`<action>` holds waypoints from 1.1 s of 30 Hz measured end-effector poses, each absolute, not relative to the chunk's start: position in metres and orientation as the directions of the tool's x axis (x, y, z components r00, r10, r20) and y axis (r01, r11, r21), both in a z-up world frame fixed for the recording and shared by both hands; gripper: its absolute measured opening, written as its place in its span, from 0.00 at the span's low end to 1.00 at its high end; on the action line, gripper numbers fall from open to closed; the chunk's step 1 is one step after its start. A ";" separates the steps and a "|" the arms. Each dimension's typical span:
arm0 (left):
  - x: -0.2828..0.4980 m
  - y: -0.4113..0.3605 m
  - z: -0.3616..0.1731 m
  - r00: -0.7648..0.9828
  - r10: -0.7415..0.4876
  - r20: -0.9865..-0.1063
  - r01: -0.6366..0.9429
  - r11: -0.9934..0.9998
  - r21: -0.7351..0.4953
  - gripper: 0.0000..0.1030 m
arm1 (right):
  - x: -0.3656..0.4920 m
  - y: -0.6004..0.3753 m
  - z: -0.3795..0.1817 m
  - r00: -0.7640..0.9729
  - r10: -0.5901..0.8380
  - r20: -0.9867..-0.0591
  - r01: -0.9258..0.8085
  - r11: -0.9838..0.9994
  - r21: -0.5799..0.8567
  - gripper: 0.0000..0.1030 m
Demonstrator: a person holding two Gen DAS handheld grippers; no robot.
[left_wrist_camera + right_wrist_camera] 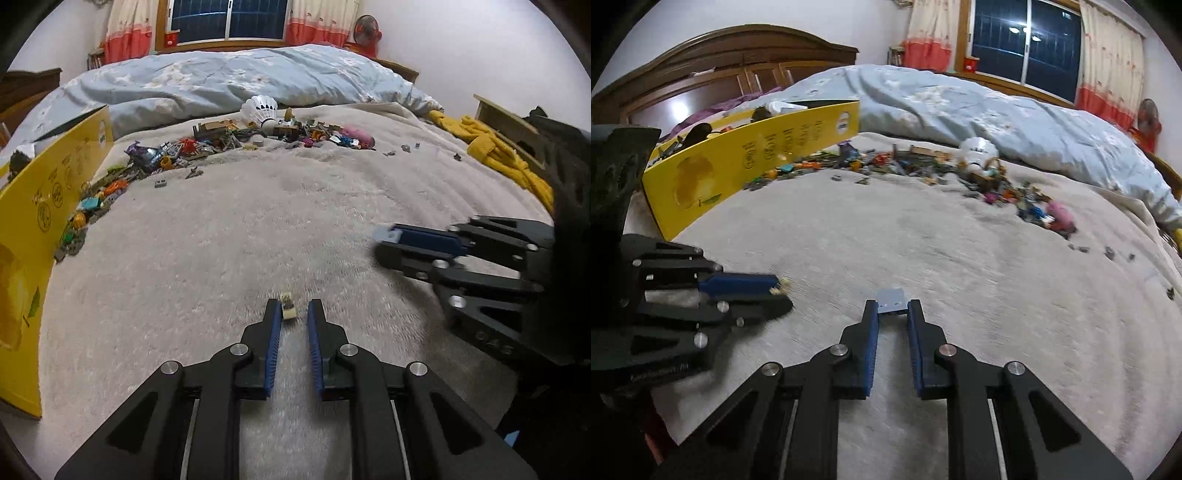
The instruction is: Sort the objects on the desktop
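Note:
On the pale fleece blanket [258,229], my left gripper [294,307] has a small beige toy piece [288,311] between its tips. The piece rests against the left pad, and a gap shows to the right pad. The right wrist view shows the left gripper [783,295] at the left, low over the blanket, with the beige piece [782,286] at its tip. My right gripper [892,308] is shut on a small light-blue plate [892,301] at its fingertips. In the left wrist view the right gripper [382,245] reaches in from the right with the light-blue plate [384,233] at its tip.
A strip of mixed small toy pieces [221,142] runs across the far blanket, with a white shuttlecock [260,110] and a pink thing [360,136] in it. A yellow box [40,221] stands at the left. A blue duvet [240,77] lies beyond, and a yellow cloth [495,151] at the right.

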State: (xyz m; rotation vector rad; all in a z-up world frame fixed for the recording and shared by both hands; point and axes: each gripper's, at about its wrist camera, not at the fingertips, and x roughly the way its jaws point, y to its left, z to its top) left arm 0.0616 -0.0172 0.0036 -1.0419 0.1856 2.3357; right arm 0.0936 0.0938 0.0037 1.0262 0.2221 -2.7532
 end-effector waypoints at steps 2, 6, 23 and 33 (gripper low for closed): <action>0.061 -0.014 0.004 -0.540 0.437 -0.719 -0.553 -0.829 -0.088 0.08 | 0.097 0.096 0.002 -0.724 -0.144 -0.675 0.256 -0.964 -0.069 0.15; 0.067 -0.013 0.004 -0.547 0.426 -0.720 -0.559 -0.827 -0.064 0.08 | 0.103 0.097 -0.006 -0.727 -0.142 -0.672 0.275 -0.957 -0.096 0.21; 0.070 -0.004 -0.001 -0.582 0.375 -0.721 -0.536 -0.844 -0.006 0.09 | 0.080 0.100 -0.011 -0.693 -0.191 -0.695 0.254 -0.967 0.013 0.24; 0.068 -0.003 0.006 -0.631 0.366 -0.684 -0.468 -0.883 -0.041 0.08 | 0.079 0.086 -0.004 -0.720 -0.154 -0.677 0.255 -0.965 -0.052 0.14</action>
